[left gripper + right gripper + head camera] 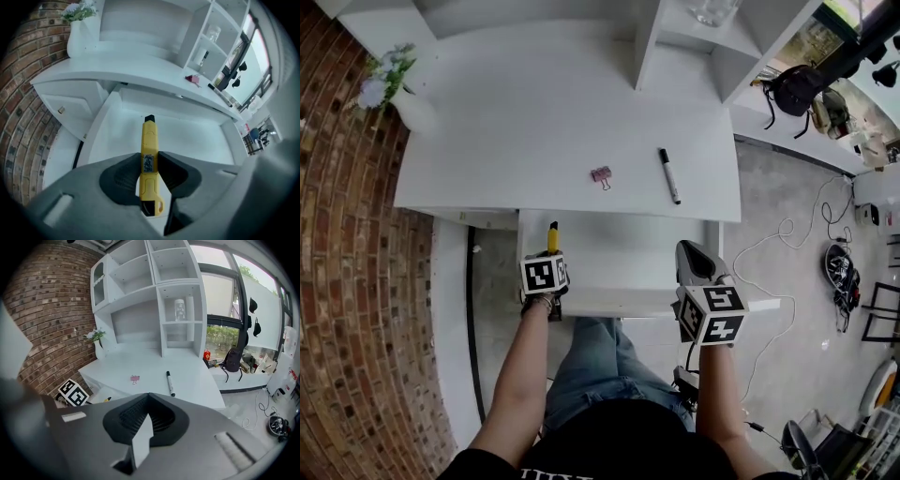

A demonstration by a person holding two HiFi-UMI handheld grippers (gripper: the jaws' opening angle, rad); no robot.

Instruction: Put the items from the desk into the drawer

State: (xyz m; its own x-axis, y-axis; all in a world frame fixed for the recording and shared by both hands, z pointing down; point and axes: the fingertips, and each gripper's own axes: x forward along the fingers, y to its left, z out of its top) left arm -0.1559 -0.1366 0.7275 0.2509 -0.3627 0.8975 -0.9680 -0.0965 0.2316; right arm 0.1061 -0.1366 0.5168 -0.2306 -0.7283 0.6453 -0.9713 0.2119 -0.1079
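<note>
Utility knife (149,140), yellow with black tip, pinched at mid-body between narrow-set jaws of left gripper (149,161), over white floor of open drawer (619,251), toward its 9 o'clock side in head view. Small label on knife body, print unreadable. Right gripper (149,397) empty, jaw tips together, at drawer's 4 o'clock corner. Pink binder clip (601,175) and black marker (668,175) on desk (506,141), at drawer's 12 o'clock, marker at clip's 3 o'clock.
</note>
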